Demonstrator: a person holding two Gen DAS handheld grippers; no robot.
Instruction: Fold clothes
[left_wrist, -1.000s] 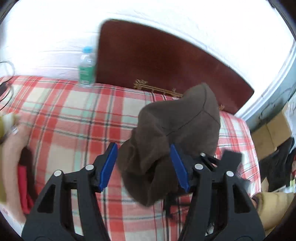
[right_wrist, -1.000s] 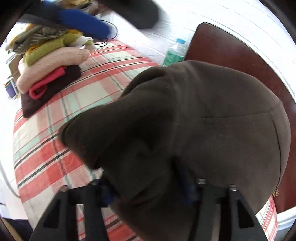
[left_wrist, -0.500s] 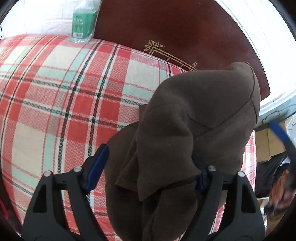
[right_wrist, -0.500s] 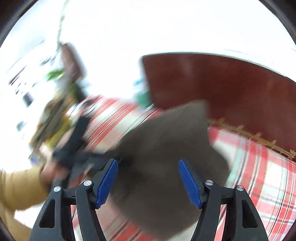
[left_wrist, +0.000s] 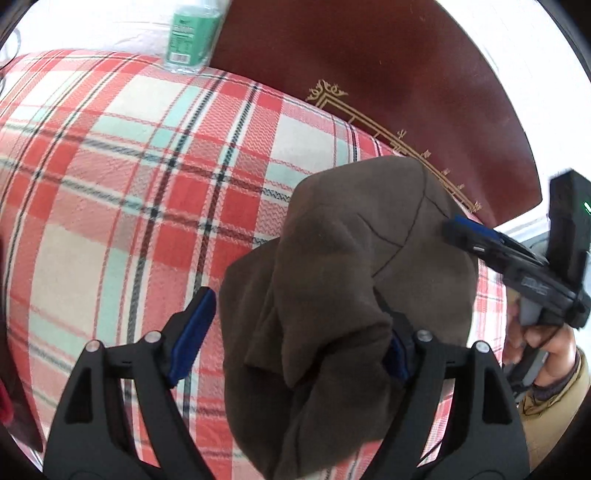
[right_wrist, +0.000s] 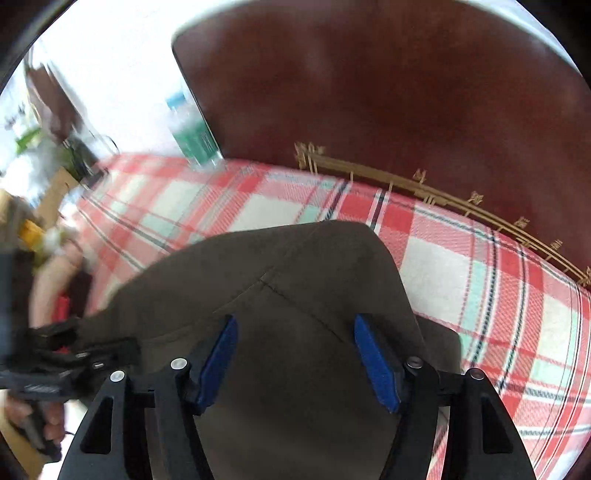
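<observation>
A brown fleece garment (left_wrist: 343, 295) lies bunched on a red plaid bedspread (left_wrist: 110, 192) beside a dark wooden headboard (left_wrist: 388, 74). The left gripper (left_wrist: 295, 332) stands spread, cloth draped over its right finger; the right gripper (right_wrist: 295, 354), its 2 pads apart, hovers over the fabric (both hold nothing). Soft, light and limp, the garment looks best pinched at a seam (right_wrist: 288, 295) or hem edge.

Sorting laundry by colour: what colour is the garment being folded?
Dark brown garment, clearest in the right wrist view.
</observation>
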